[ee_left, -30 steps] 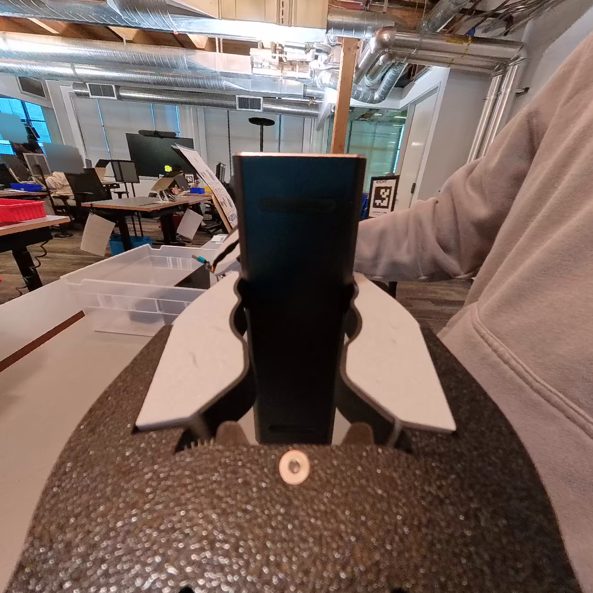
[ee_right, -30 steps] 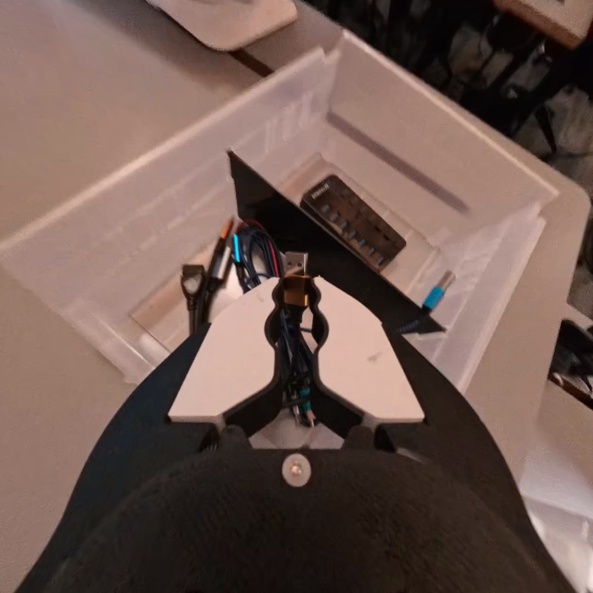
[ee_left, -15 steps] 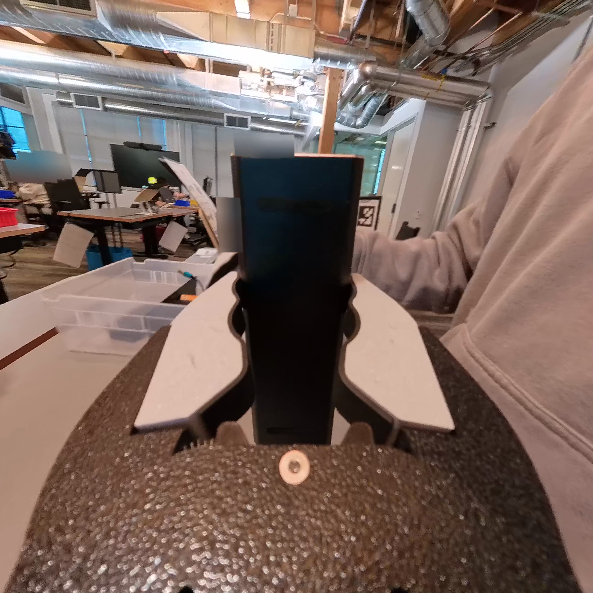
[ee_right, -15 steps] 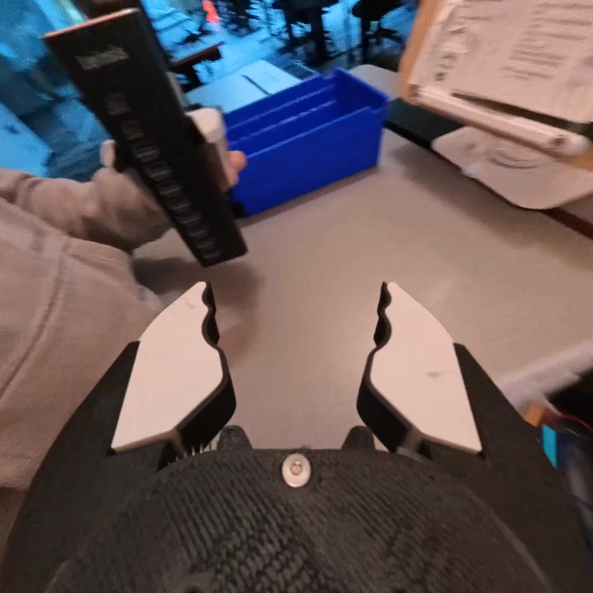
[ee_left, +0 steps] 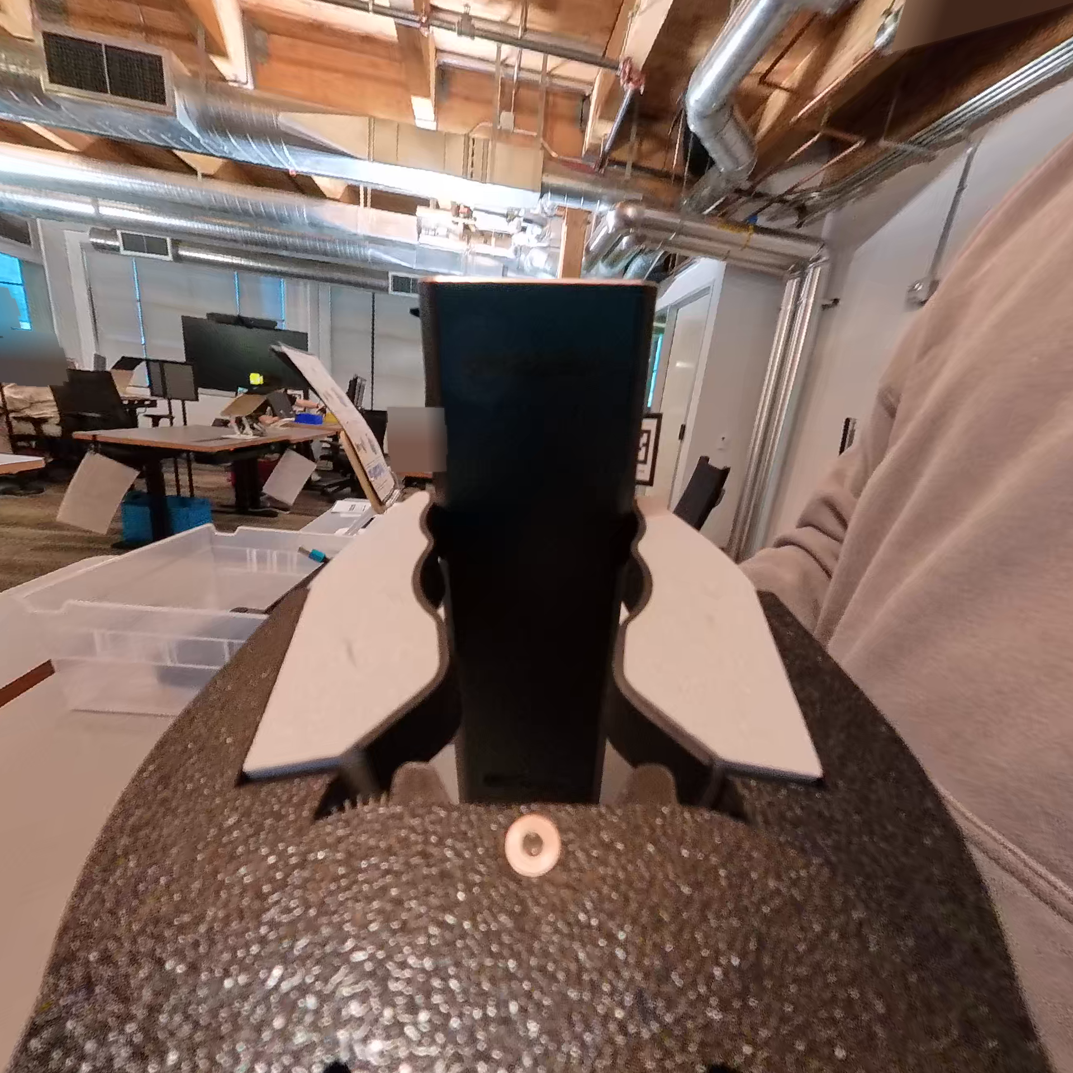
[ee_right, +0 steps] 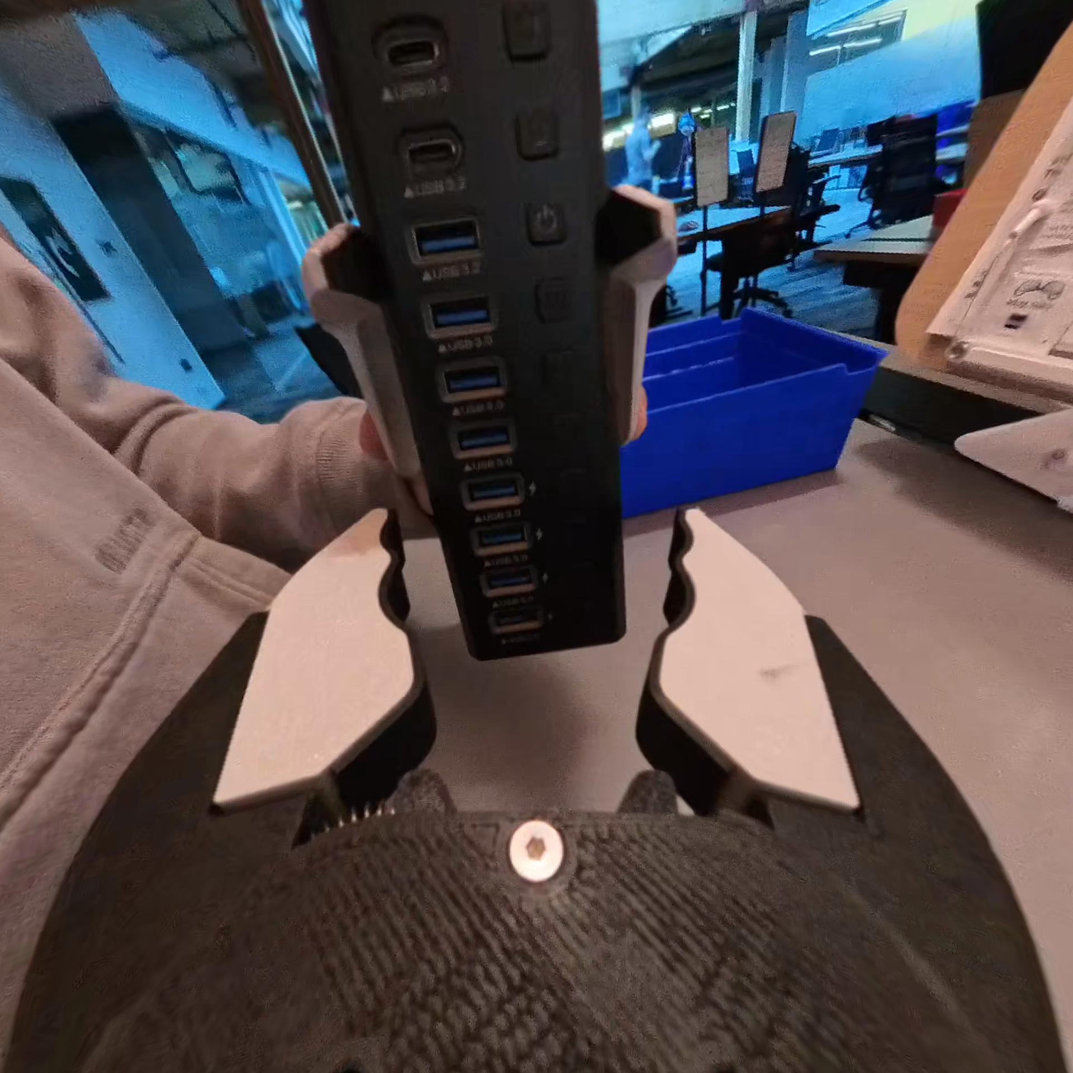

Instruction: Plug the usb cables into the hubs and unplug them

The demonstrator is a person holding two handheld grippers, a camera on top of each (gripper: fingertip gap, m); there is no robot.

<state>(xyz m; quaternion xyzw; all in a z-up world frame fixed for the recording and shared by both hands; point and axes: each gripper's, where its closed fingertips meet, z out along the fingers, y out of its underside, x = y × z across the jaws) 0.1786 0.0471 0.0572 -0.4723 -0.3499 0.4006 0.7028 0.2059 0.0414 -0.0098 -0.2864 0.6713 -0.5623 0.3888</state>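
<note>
My left gripper (ee_left: 534, 522) is shut on a long black USB hub (ee_left: 534, 464) and holds it upright above the table, its plain back face toward that camera. In the right wrist view the hub (ee_right: 493, 290) shows its row of blue ports and buttons, clamped by the left gripper's fingers (ee_right: 348, 313). My right gripper (ee_right: 534, 517) is open and empty. The hub's lower end hangs between its fingertips without touching them. A USB cable's blue-tipped plug (ee_left: 313, 554) pokes up in the clear bin (ee_left: 145, 609).
A blue bin (ee_right: 743, 406) stands on the grey table (ee_right: 871, 580) behind the hub. A wooden stand with a paper sheet (ee_right: 1016, 261) is at the right. The person's beige sleeve (ee_right: 145, 464) fills the left side.
The right gripper let go of the gold USB plug over the clear bin, opened, swung toward the hub and came close to it. The left gripper tilted up a little, still holding the hub.
</note>
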